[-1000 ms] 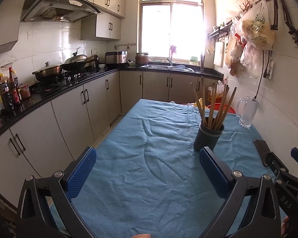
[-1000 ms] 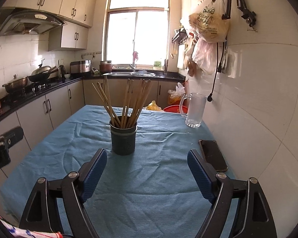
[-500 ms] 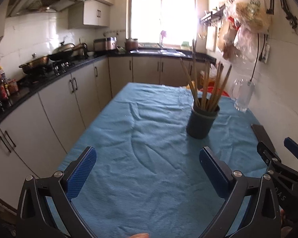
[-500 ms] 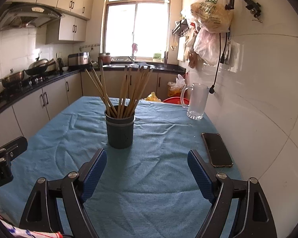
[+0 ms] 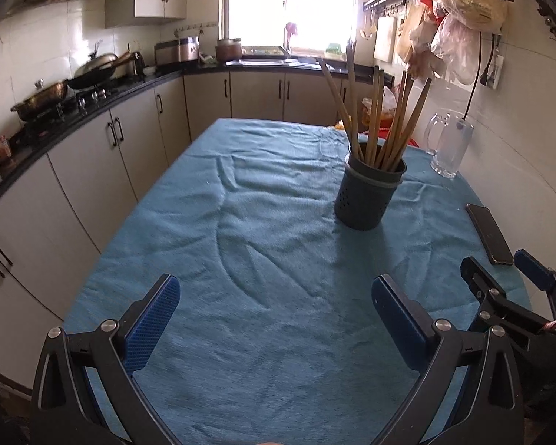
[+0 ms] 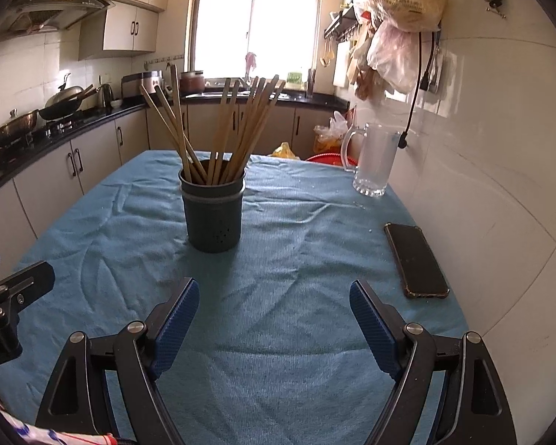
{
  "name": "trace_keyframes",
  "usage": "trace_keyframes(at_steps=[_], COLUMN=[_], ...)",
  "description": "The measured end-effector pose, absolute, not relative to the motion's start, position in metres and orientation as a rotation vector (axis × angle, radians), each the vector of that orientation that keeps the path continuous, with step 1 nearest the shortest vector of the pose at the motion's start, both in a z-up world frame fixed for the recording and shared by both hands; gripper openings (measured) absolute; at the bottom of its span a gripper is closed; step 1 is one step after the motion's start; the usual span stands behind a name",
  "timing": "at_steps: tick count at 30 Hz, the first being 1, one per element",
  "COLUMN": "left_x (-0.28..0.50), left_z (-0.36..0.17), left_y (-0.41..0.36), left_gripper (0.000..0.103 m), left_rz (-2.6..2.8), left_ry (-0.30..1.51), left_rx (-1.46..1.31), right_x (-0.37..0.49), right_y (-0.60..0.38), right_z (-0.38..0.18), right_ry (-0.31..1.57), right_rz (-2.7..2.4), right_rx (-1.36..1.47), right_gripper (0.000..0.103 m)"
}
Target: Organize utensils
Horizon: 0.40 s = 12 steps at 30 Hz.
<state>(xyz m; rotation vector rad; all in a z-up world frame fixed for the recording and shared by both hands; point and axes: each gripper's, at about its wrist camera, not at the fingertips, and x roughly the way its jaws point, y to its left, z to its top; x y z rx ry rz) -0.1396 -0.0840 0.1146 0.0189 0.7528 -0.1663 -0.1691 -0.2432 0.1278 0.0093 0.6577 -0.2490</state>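
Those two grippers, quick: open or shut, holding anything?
Left gripper: jaws open, holding nothing.
Right gripper: jaws open, holding nothing.

A table (image 6: 92,222) was covered with a wrinkled blue cloth (image 6: 278,333). On the cloth stood a dark holder (image 6: 213,215) of wooden chopsticks (image 6: 237,129), a clear glass mug (image 6: 374,159) near the wall, and a black phone (image 6: 415,259) lying flat.
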Motion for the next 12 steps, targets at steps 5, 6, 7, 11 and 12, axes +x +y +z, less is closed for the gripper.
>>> trace_keyframes(at_steps=[5,6,7,11,12], left_x=[-0.135,-0.134,-0.134,-0.130,-0.129], left_z=[0.106,0.104,0.103,0.101,0.100], left_y=[-0.087,-0.087,-0.087,-0.085,-0.085], left_gripper=[0.103,0.103,0.103,0.103,0.103], left_rz=[-0.176,-0.174,-0.172,-0.165,-0.165], left_ry=[0.794,0.799,0.803,0.818,0.825], left_rx=[0.011,0.013,0.011,-0.004,-0.005], right_x=[-0.168,-0.168,-0.167,-0.165,-0.165], right_y=[-0.243,-0.242,-0.241,-0.237,-0.237], right_z=[0.125,0.124,0.123,0.120,0.120], right_ry=[0.666,0.671,0.675,0.695,0.695], right_rz=[-0.246,-0.243,-0.240,-0.224,-0.224], right_rx=[0.015,0.014,0.014,0.015,0.015], right_gripper=[0.087,0.087,0.087,0.087,0.087])
